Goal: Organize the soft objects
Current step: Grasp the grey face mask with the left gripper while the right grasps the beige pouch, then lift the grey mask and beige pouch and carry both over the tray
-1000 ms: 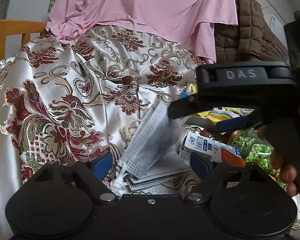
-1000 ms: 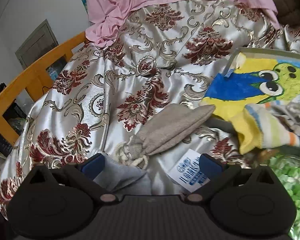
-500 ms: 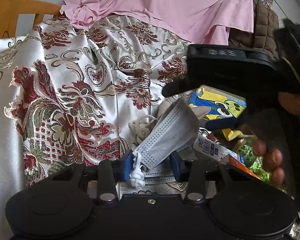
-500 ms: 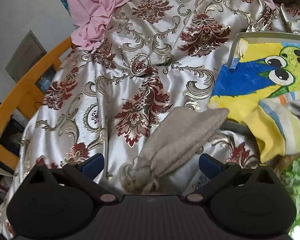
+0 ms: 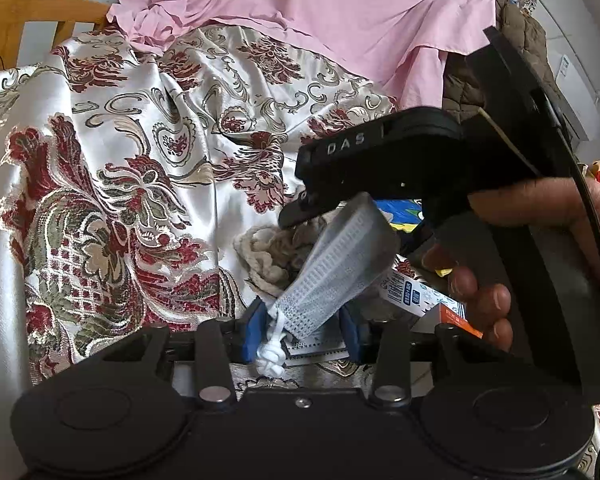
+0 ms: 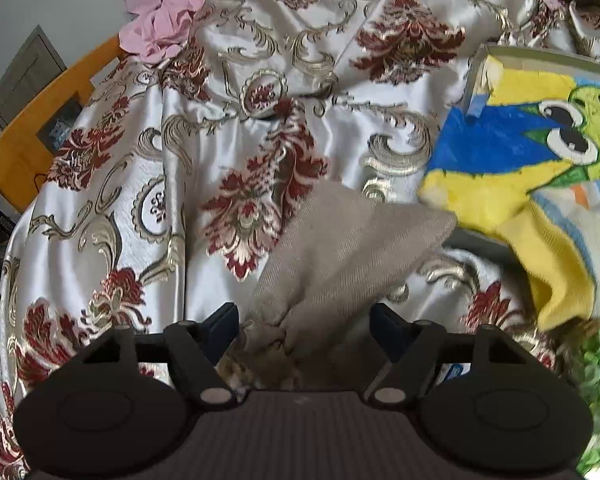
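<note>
Clearly both grippers are busy with soft things on the patterned satin cloth (image 5: 112, 152) that covers the surface. The left gripper (image 5: 302, 330) has its blue fingers (image 5: 252, 330) drawn narrow around the end of a grey face mask (image 5: 340, 264), right where the knotted white ear loop (image 5: 271, 354) hangs down. Pinching at that gathered end makes sense, since the rest of the mask can then lift free, and it does stand up and lean away toward the right gripper's black body. More flat masks (image 5: 316, 350) lie just under the fingers, so the grip looks aimed at peeling only the top one off the pile.

Seen from the right wrist, the right gripper (image 6: 304, 326) has its fingers (image 6: 222, 322) set moderately wide on either side of the neck of a beige drawstring pouch (image 6: 352, 248). I cannot tell whether the pads touch the cloth; a gap shows beside the right finger, so it does not look clamped. The bunched neck is the firmest part of a limp pouch, which probably explains the approach there.

Just beside the pouch lies a bright yellow and blue cartoon towel (image 6: 512, 148) in a tray (image 6: 540, 54), likely the place for sorted soft items. A small printed box (image 5: 416, 296) lies near the masks, and a pink sheet (image 5: 320, 12) drapes behind.
</note>
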A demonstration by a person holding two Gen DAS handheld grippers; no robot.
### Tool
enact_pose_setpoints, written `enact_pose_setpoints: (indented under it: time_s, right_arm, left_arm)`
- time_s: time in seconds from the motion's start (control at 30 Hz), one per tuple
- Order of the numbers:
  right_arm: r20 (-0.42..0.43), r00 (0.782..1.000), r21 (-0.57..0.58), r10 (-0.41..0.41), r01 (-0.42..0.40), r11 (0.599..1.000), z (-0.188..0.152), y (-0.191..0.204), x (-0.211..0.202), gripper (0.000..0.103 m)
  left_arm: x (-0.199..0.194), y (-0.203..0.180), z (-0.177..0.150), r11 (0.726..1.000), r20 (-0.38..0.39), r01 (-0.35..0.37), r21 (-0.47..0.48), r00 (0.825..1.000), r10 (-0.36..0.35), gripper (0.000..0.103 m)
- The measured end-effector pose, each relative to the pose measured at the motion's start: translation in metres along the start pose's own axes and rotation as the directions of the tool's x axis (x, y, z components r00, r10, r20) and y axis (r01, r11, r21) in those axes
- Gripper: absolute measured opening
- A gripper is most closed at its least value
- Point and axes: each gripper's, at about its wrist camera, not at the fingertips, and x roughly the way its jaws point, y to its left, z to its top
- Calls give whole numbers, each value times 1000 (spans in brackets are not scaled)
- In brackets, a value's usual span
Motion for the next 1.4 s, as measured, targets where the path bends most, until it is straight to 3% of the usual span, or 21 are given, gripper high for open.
enact_pose_setpoints:
  time_s: [0.13, 0.2, 0.7, 0.93, 1.1, 1.4]
  right_arm:
    - [-22, 1000, -3, 6, -6, 1000, -4, 1, 6, 74]
    - [-13, 1000, -5, 12, -12, 1000, -4, 2, 7, 65]
    - [68, 995, -39, 80, -77, 996, -10, 3, -4, 36]
    - [199, 980, -184, 30, 8, 983, -15, 15, -24, 35]
    - [280, 960, -215, 19, 43, 976, -11, 13, -39, 35]
    - [316, 949, -212, 5, 65, 975, -18, -8, -53, 35]
  left_arm:
    - [0, 0, 0, 1000, 0, -2, -2, 1000, 2, 35]
    - [0, 0, 0, 1000, 0, -6, -7, 1000, 6, 32]
    - [-6, -1, 0, 999, 33, 32, -1, 999, -32, 28]
    - [-7, -2, -1, 1000, 57, -8, -1, 998, 8, 24]
    - [-5, 4, 0, 998, 57, -52, -44, 997, 55, 22]
    - [-7, 1, -1, 997, 75, -66, -49, 995, 69, 20]
